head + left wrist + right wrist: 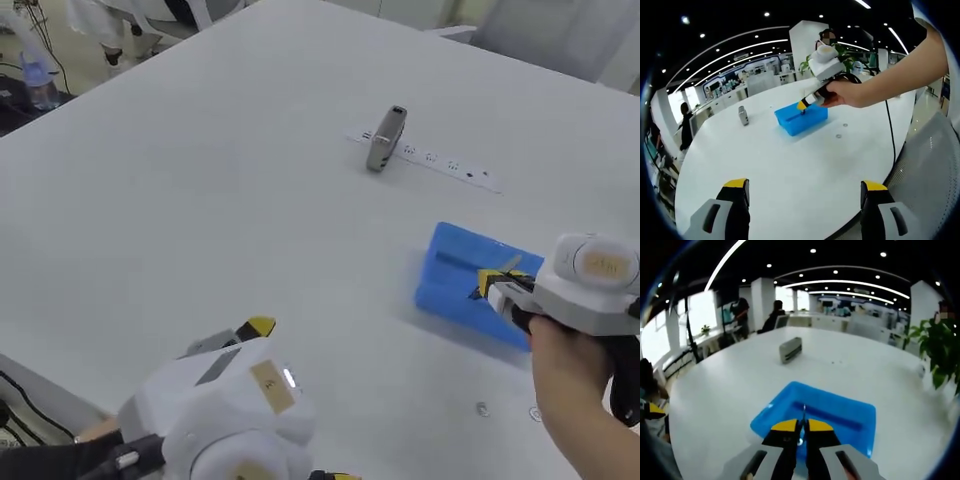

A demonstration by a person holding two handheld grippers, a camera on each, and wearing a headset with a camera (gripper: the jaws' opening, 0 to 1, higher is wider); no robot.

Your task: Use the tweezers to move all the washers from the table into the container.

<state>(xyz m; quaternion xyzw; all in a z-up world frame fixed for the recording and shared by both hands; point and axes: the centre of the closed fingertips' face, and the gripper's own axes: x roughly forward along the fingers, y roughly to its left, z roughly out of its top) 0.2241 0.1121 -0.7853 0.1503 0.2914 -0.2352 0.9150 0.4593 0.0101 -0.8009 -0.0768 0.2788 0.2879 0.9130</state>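
Looking down in the head view, you have a grey block [385,140] lying across a white socket strip [440,162], well beyond both claws on the white table [200,180]. Your right claw [497,285] reaches in from the right edge with your hand [565,370] wrapped round its grip. Its yellow tips are over the blue container [460,290]. Two washers [482,408] lie on the bare table on the near side of that claw, close beside your hand. Your left claw [285,395] sits low and near you, well apart from the container.

In the left gripper view, the left claw [804,186] stands wide with nothing between its jaws. Ahead of it the right claw [810,101] hangs tilted down over the container [807,122]. The grey block [743,115] lies to the left of the right claw, and the two washers [838,135] lie on the table to its right.

In the right gripper view, the right claw [802,426] is pinched narrow on the tweezers [803,415], whose tip points down into the container [845,417] just ahead. You cannot tell whether the tip carries a washer. The grey block [790,349] lies well beyond the claw, a potted plant [935,352] stands off to the right, and two people [775,315] are behind the table.
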